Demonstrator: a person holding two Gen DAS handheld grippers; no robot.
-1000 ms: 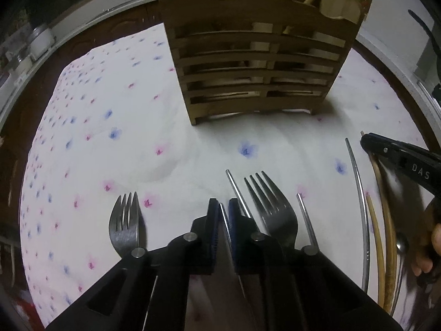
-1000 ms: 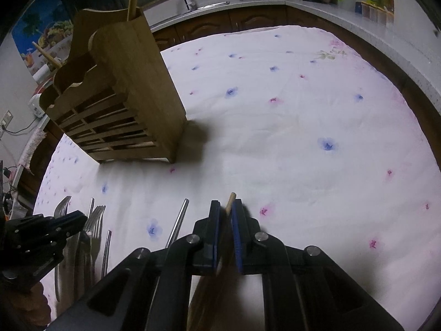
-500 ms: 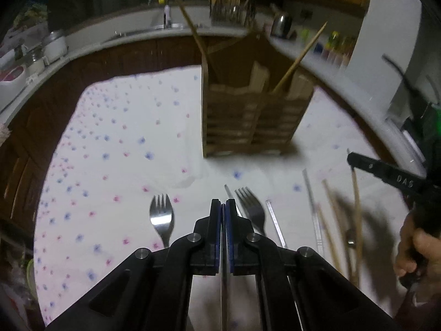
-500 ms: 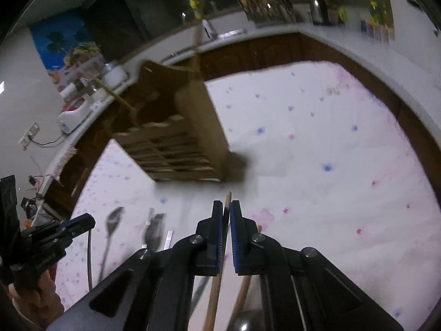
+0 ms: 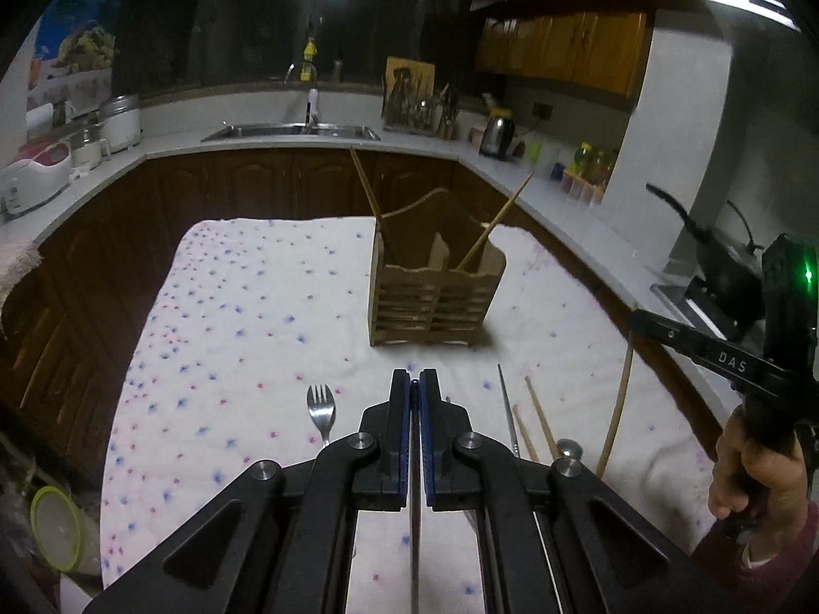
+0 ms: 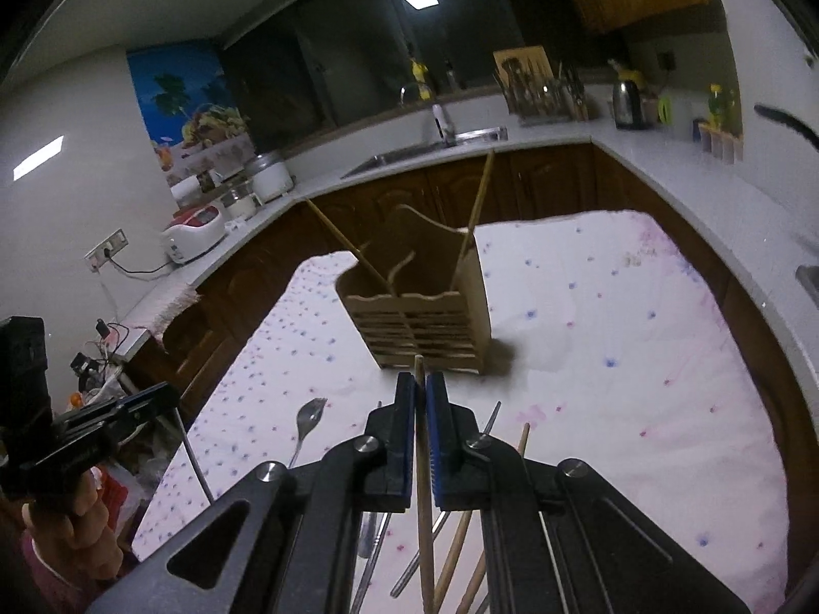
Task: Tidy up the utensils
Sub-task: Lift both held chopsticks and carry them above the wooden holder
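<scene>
Left wrist view: left gripper [image 5: 415, 384] has its jaws closed down on a thin metal utensil handle [image 5: 415, 537] that hangs down between the blue pads; its head is hidden, so the type cannot be told. Right wrist view: right gripper [image 6: 421, 384] is clamped on a wooden chopstick [image 6: 423, 486], tip poking just above the pads, shaft running down out of frame. Wooden utensil holder [image 5: 435, 297] stands upright on the flowered white cloth [image 5: 230, 332], beyond both grippers, two chopsticks leaning out of it, one in the left part and one in the right. Only the left view shows the right hand [image 5: 752, 465] on its gripper handle, with white lettering "DAS" readable on the arm, a green indicator light [image 5: 809, 273] above it, and the held chopstick seen from the side as a long pale stick. Only the right view shows the left hand [image 6: 66, 517] below the other gripper, the thin metal handle hanging from it, a wall socket [image 6: 105, 249] with a cord, and a blue picture [image 6: 189, 102] on the wall in full; lettering on that gripper's arm is too blurred to read. Loose on the cloth: a fork [image 5: 321, 412] lying alone to the left, and near the right a metal handle [image 5: 507, 409], two chopsticks [image 5: 540, 417] and a spoon bowl [image 5: 568, 446].
</scene>
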